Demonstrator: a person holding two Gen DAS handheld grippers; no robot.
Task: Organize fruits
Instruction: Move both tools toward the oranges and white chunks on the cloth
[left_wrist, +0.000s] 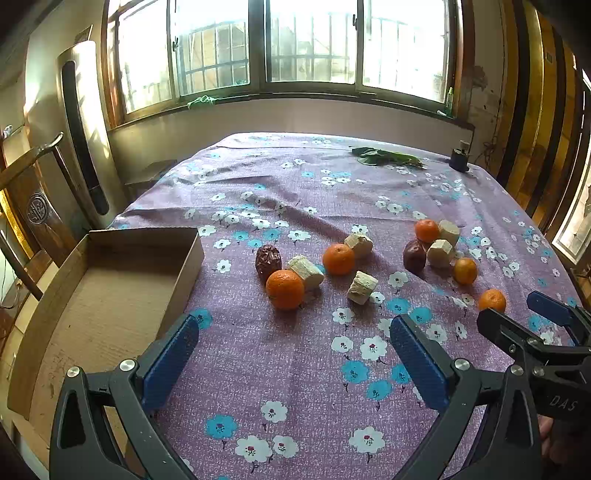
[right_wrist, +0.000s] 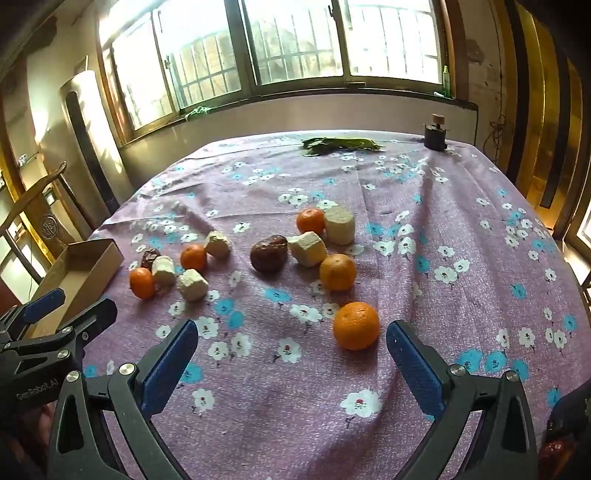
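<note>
Several small oranges, pale cut chunks and two dark red dates lie scattered on the floral purple cloth. In the left wrist view, an orange (left_wrist: 284, 289) sits nearest, beside a date (left_wrist: 268, 258) and a pale chunk (left_wrist: 306, 272). My left gripper (left_wrist: 294, 341) hangs wide open above bare cloth, short of them. An empty cardboard box (left_wrist: 110, 295) lies at its left. In the right wrist view, my right gripper (right_wrist: 292, 347) is wide open, with an orange (right_wrist: 356, 325) just ahead of its right finger, untouched. Further back sit another orange (right_wrist: 337, 272) and a date (right_wrist: 269, 253).
Green leaves (right_wrist: 340, 144) and a small dark jar (right_wrist: 435, 138) stand at the table's far edge under the window. A wooden chair (left_wrist: 33, 206) and a tall appliance (left_wrist: 83, 129) are off the left side. Each gripper shows at the edge of the other's view.
</note>
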